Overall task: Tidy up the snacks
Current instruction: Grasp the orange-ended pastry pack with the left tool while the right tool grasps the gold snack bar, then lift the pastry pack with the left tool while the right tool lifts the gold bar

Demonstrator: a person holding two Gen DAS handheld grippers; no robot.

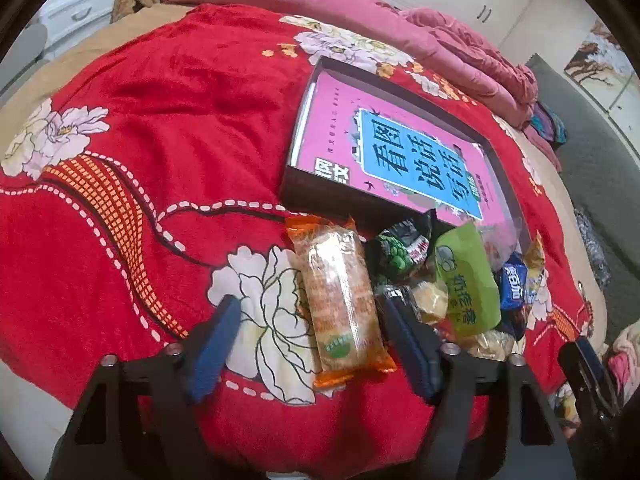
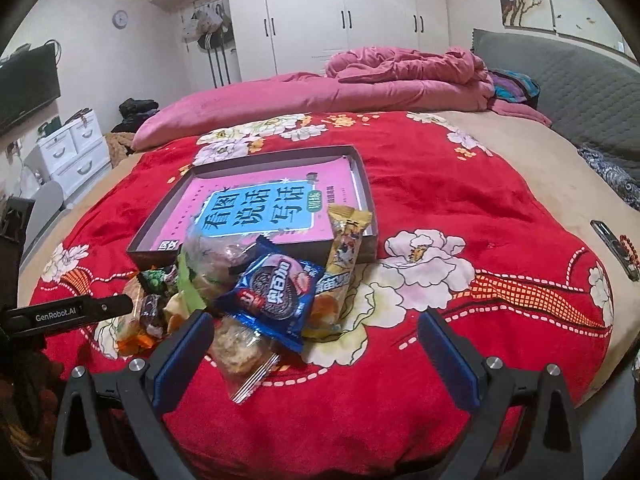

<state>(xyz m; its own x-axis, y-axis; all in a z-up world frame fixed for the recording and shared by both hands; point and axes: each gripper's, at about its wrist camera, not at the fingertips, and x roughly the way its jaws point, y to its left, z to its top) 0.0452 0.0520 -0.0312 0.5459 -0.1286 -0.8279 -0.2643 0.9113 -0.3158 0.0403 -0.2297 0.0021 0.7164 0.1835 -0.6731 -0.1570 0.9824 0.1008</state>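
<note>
A pile of wrapped snacks lies on the red floral blanket (image 1: 168, 112) in front of a shallow dark box (image 1: 498, 152) that holds a pink and blue book (image 1: 416, 160). My left gripper (image 1: 310, 312) is open, its blue fingers either side of an orange-wrapped cake bar (image 1: 340, 300), not closed on it. A green packet (image 1: 466, 276) and a blue Oreo pack (image 1: 512, 286) lie to its right. My right gripper (image 2: 316, 334) is open and empty, just in front of the Oreo pack (image 2: 276, 288), a clear-wrapped pastry (image 2: 240, 348) and a yellow bar (image 2: 346, 236) leaning on the box (image 2: 366, 184).
A folded pink quilt (image 2: 400, 76) lies along the far side of the bed. A grey headboard (image 2: 568, 84) stands at the right, white drawers (image 2: 76, 148) at the left. A dark small object with beads (image 2: 616, 248) lies near the right bed edge.
</note>
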